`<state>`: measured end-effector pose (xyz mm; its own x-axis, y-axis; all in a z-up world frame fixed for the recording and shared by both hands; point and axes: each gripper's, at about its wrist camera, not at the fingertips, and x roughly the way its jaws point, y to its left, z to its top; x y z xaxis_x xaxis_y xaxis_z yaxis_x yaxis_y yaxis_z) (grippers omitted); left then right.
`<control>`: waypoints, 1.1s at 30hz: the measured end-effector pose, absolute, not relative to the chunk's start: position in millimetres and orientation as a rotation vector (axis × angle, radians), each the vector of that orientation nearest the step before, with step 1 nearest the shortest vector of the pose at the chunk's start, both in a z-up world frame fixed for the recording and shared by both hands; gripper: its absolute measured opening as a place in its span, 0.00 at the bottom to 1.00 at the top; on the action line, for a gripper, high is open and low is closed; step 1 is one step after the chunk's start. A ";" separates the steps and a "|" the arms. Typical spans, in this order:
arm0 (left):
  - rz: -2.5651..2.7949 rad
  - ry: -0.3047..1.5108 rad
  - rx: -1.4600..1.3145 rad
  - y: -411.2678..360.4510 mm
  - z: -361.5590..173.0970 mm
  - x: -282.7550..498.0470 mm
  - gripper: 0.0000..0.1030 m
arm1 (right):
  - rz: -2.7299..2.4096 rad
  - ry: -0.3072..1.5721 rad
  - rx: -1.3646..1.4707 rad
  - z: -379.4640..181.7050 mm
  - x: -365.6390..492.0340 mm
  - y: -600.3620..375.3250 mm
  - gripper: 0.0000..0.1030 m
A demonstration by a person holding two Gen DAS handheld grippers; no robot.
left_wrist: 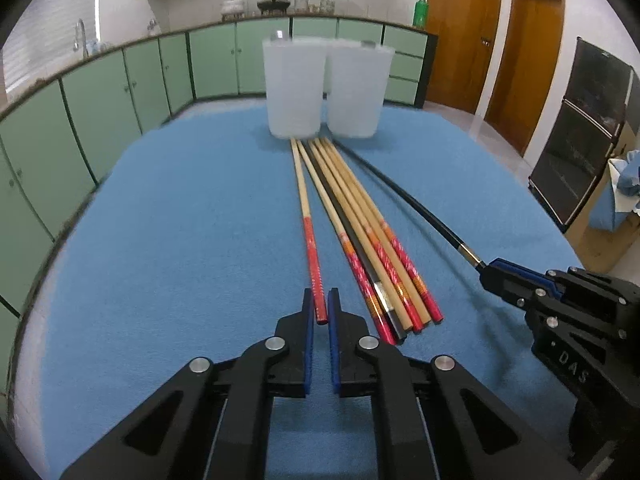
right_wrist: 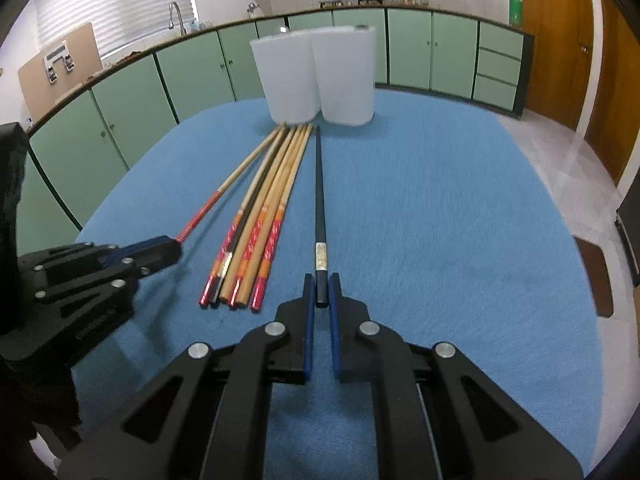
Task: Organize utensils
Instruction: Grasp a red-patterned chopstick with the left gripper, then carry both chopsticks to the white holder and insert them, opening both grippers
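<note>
Several chopsticks lie in a bundle [left_wrist: 360, 240] on the blue cloth [left_wrist: 180, 240], tips toward two white translucent cups [left_wrist: 294, 88] [left_wrist: 356, 92] at the far side. My left gripper [left_wrist: 320, 304] is shut on the end of a red-handled wooden chopstick [left_wrist: 306, 208], split off left of the bundle. My right gripper [right_wrist: 321, 290] is shut on the end of a black chopstick [right_wrist: 319, 184], split off right of the bundle [right_wrist: 260, 216]. The right gripper shows in the left wrist view [left_wrist: 486, 270], the left in the right wrist view [right_wrist: 176, 246]. The cups [right_wrist: 288, 80] [right_wrist: 346, 78] stand upright, side by side.
The blue cloth [right_wrist: 440, 220] covers the table, with floor beyond its right edge. Green cabinets [left_wrist: 100, 92] line the far wall under a counter with a sink tap [right_wrist: 175, 16]. Wooden doors [left_wrist: 460, 32] and a black appliance [left_wrist: 580, 128] stand at the right.
</note>
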<state>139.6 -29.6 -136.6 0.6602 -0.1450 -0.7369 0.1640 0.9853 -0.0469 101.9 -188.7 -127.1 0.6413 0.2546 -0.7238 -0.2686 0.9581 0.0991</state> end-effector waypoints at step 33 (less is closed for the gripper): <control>-0.271 0.479 0.025 -8.3 36.0 208.9 0.06 | 0.415 0.556 -0.008 65.0 193.2 -195.7 0.06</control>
